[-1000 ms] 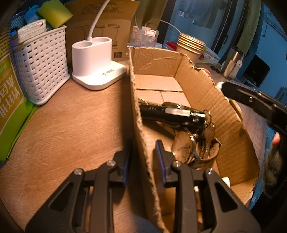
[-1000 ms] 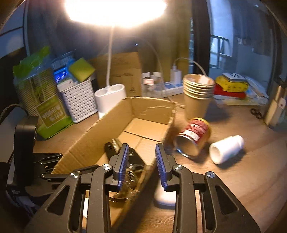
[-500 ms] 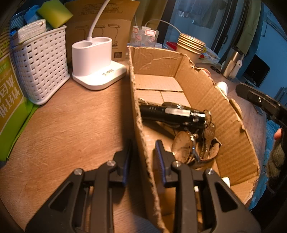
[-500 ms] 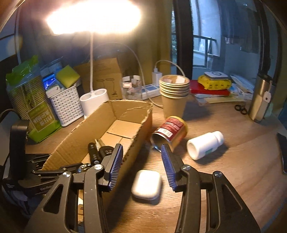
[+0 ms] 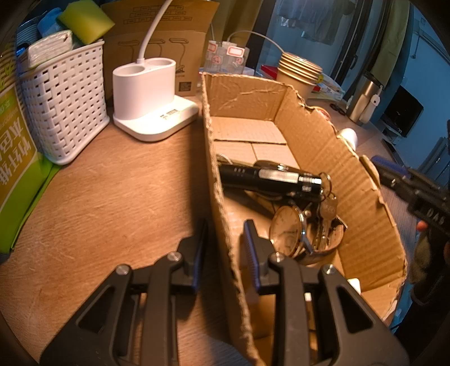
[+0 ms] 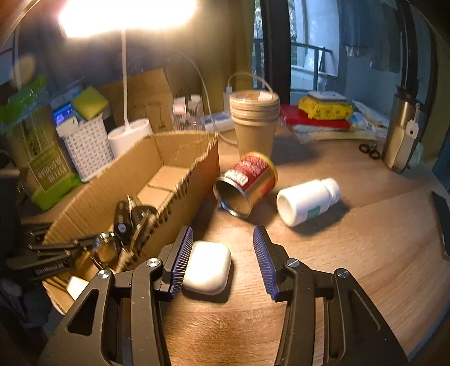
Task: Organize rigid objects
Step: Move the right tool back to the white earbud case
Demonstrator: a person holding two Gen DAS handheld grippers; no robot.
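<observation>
The left gripper [image 5: 223, 238] clamps the cardboard box [image 5: 362, 197] wall, steadying it. The right gripper [image 6: 222, 256], jaws just widened, straddles a white earbud case [image 6: 206, 267] on the worktop [image 6: 351, 253] beside the box, ready to grasp.

The box [image 5: 323, 135] is plain brown corrugated card, ribbed along its torn rims. In it lie a black torch [image 5: 270, 180] with a silver band, a watch [image 5: 289, 228] with a cream dial, and silvery keys [image 5: 327, 216]. The table [image 5: 126, 197] is warm brown wood grain. The basket [image 5: 63, 104] is white — a woven lattice pattern — with a yellow-green sponge [image 5: 84, 21] on top. The lamp base [image 5: 149, 98] is white. Outside the box, a white case [image 6: 208, 267], a red-and-gold can [image 6: 247, 180] and a white bottle [image 6: 306, 201] with a teal label. The cups [image 6: 254, 121] are kraft brown — the gripper pads [image 6: 180, 261] blue, ridged.
</observation>
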